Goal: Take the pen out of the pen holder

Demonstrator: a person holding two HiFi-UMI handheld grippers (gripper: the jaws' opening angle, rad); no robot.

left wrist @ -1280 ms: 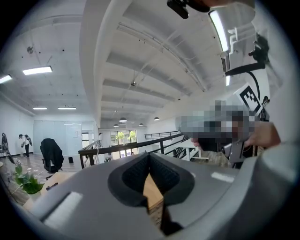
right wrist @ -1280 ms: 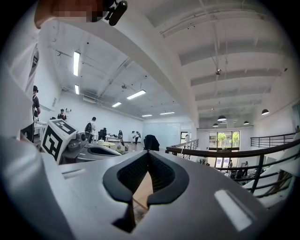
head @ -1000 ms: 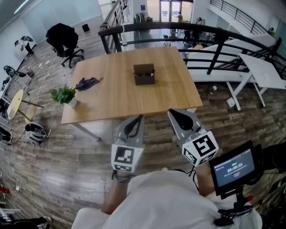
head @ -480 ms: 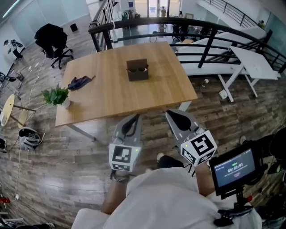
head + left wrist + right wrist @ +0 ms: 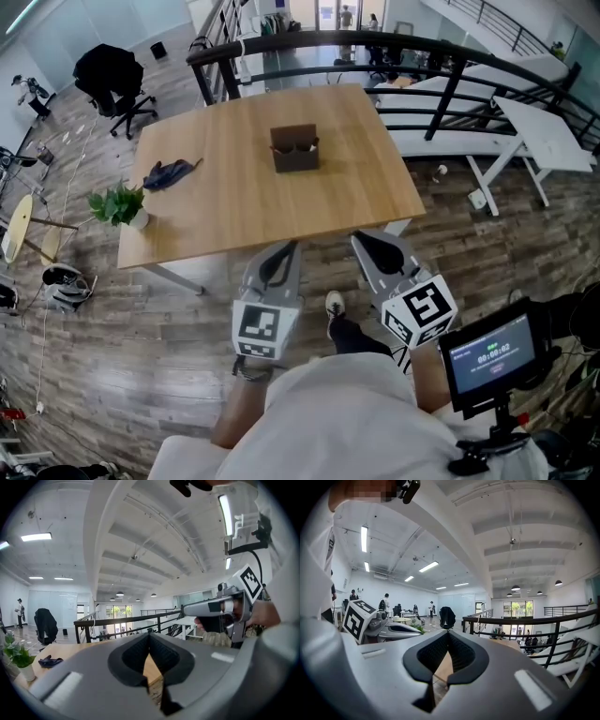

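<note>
A brown pen holder [image 5: 294,150] stands on the far middle of the wooden table [image 5: 234,216]. Its top shows two dark openings; any pen in it is too small to make out. Both grippers hover over the floor short of the table's near edge, well apart from the holder. My left gripper [image 5: 292,247] is shut with nothing in it, its pads meeting in the left gripper view [image 5: 149,638]. Beside it my right gripper [image 5: 359,238] is also shut and empty [image 5: 448,635]. Each gripper shows in the other's view: the right gripper [image 5: 187,610], the left gripper [image 5: 401,629].
A dark blue cloth [image 5: 170,174] and a small potted plant [image 5: 121,204] sit on the table's left part. A black railing [image 5: 412,47] curves behind the table, with white tables [image 5: 544,136] to the right. A black office chair [image 5: 106,75] stands far left. The person's shoe [image 5: 335,304] is below the grippers.
A shoe has come into view on the floor between the grippers as the person steps. Both grippers stay shut and side by side short of the table.
</note>
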